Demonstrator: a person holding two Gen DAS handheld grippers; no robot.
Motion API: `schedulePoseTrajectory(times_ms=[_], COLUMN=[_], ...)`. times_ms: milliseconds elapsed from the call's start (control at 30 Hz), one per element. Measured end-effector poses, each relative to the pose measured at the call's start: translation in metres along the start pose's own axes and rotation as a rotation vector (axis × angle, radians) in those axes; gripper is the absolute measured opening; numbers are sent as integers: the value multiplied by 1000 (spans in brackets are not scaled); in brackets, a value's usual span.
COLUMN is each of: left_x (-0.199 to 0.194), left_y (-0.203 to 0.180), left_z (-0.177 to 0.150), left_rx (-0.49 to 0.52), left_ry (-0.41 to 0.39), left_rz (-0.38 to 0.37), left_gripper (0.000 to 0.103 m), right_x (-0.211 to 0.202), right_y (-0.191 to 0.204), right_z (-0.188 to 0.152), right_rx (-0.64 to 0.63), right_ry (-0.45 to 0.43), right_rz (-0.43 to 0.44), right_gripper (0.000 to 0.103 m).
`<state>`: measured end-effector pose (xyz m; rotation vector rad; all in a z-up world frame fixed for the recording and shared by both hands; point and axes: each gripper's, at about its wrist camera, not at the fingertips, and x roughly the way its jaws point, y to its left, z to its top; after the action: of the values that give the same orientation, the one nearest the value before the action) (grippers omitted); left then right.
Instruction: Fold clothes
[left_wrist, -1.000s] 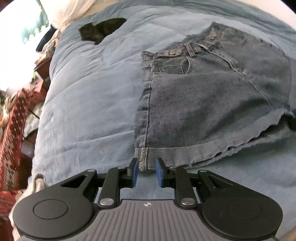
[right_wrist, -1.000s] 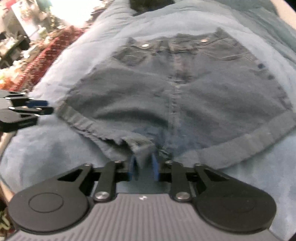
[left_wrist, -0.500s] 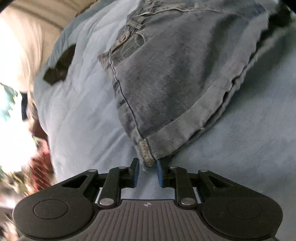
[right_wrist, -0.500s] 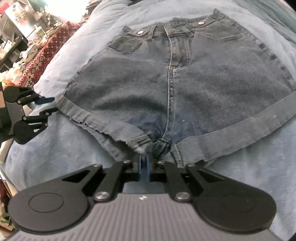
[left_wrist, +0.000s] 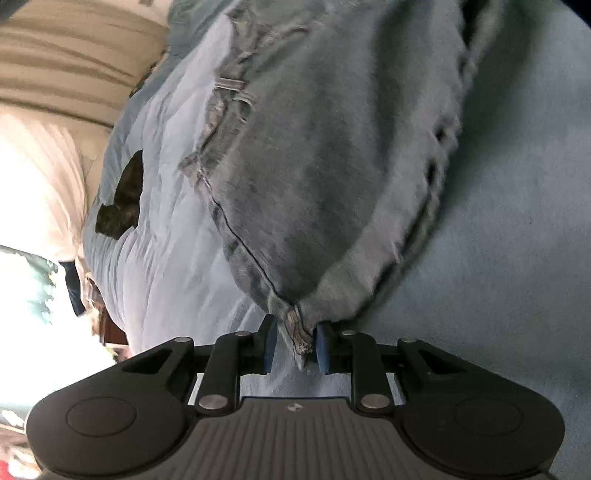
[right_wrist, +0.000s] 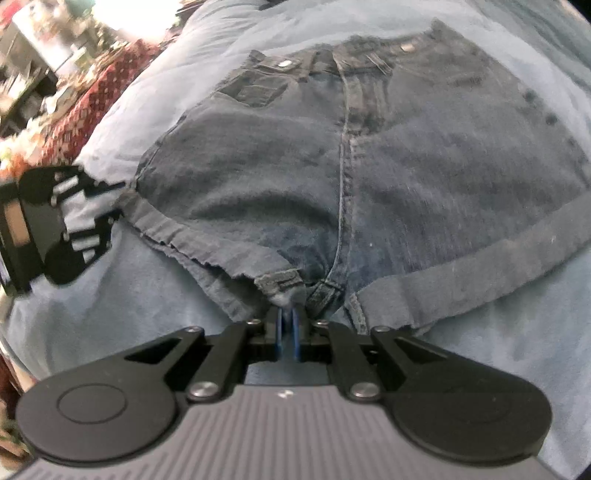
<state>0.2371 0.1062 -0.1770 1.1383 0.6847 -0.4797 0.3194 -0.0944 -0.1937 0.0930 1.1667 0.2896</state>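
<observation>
Dark blue denim shorts (right_wrist: 406, 166) lie flat on a light blue bed cover (right_wrist: 129, 295), waistband away from me. My right gripper (right_wrist: 287, 328) is shut on the frayed hem at the crotch. My left gripper (left_wrist: 295, 343) is rolled sideways at the outer corner of the left leg hem of the shorts (left_wrist: 314, 166). Its jaws are closing with the hem corner between the blue pads; the left pad still stands a little off the cloth. From the right wrist view the left gripper (right_wrist: 116, 201) shows at the left edge, by that hem corner.
The bed cover (left_wrist: 498, 258) spreads around the shorts. A dark patch (left_wrist: 125, 199) lies on it far to the left. A red patterned cloth (right_wrist: 85, 110) and cluttered shelves (right_wrist: 33, 55) stand beyond the bed's left side. Pale curtain fabric (left_wrist: 37, 166) hangs there too.
My left gripper dropped and rolled sideways, bringing the leg hem corner between its pads. My right gripper's jaws went from apart to shut on the crotch hem.
</observation>
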Motion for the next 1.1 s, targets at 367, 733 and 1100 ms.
schedulePoseTrajectory(times_ms=[367,733,1100], left_x=[-11,15,-47], left_y=[92,63,70], left_z=[-26,-18,-16], left_rx=[-596,-530,-766], left_ry=[42,177,252], left_rz=[-151,-180,-161], left_gripper=[7,11,23], right_x=[-2,18,-77], right_y=[32,19,-85], right_z=[-9,-12,15], right_rx=[-255,-209,12], right_ry=[58,128,35], right_rz=[55,113,68], right_gripper=[2,20,30])
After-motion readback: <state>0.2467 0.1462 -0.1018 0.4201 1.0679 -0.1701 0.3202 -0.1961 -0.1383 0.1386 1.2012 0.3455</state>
